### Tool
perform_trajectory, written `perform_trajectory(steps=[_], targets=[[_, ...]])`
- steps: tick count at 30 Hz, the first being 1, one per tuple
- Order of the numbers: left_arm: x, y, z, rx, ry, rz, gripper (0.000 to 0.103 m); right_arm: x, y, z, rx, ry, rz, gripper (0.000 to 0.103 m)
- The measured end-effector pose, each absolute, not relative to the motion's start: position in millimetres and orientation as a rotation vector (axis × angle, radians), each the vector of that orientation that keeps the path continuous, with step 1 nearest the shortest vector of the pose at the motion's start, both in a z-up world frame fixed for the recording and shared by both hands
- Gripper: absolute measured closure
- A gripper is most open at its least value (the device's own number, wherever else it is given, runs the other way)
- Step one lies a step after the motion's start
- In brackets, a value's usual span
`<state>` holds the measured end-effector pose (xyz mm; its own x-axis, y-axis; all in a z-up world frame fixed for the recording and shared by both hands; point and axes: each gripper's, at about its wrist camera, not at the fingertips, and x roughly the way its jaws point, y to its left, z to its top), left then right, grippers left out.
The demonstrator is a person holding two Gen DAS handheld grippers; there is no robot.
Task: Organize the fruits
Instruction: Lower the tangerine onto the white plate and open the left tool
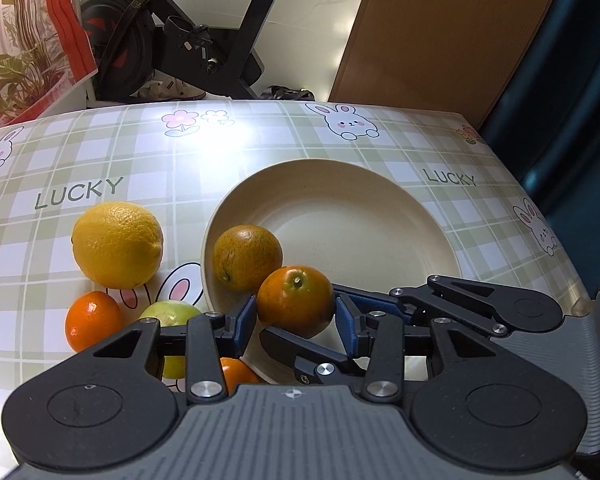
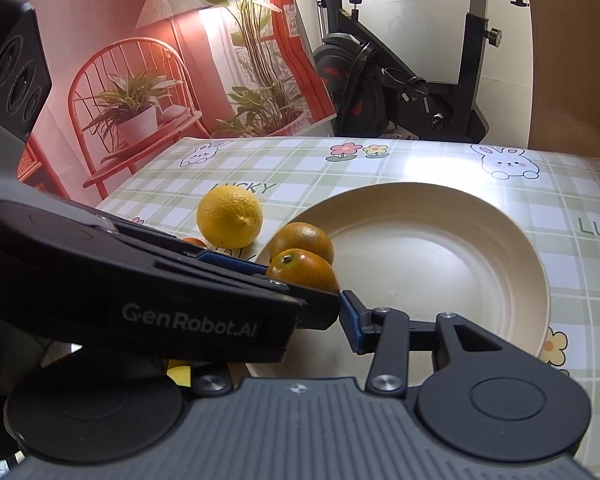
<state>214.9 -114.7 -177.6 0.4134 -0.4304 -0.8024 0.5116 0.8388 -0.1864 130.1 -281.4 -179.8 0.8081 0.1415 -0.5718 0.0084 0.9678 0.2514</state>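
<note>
- Table (image 1: pixel 100 152): green plaid cover with bunnies and flowers; "LUCKY" is printed on it at least twice, and the right wrist view shows one cut off as "LUC". The glossy cover throws glare at the far edge.
- Plate (image 1: pixel 380 208): cream, shallow, mid-table, and my guess is it's the drop target for the fruit. Most of it is bare, with fruit bunched at its near-left rim.
- Left gripper (image 1: pixel 296 316): blue pads pinching the orange (image 1: pixel 296 304), one pad on each side, stem facing up. The fruit sits over the plate's near-left edge; can't tell whether it's resting on the plate or just above it. Looks like a place in progress.
- Right gripper (image 2: pixel 324 316): partly spread. Its left finger is hidden behind the left gripper's body, so can't tell whether anything is between the pads. It sits low beside the left tool at the plate's near edge.
- "GenRobot.AI" is printed on the side of the left gripper, readable in the right wrist view.
- Lemon (image 1: pixel 118 244): on the cover left of the plate, not yet sorted.
- Greenish orange (image 1: pixel 247 258): already in the plate against its left rim, touching or just beside the held one.
- Small tangerine (image 1: pixel 92 320) and green fruit (image 1: pixel 172 316): on the cover near-left, outside the plate. Another orange piece sits partly hidden under the left gripper.
</note>
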Motion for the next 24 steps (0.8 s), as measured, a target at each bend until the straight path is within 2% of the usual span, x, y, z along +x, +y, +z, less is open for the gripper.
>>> perform_trajectory(steps=[24], targets=[[234.8, -108.8, -179.6, 0.029, 0.949, -0.534, 0.056, 158.7, -279.3, -187.0, 0.249, 0.627, 0.049, 0.056]])
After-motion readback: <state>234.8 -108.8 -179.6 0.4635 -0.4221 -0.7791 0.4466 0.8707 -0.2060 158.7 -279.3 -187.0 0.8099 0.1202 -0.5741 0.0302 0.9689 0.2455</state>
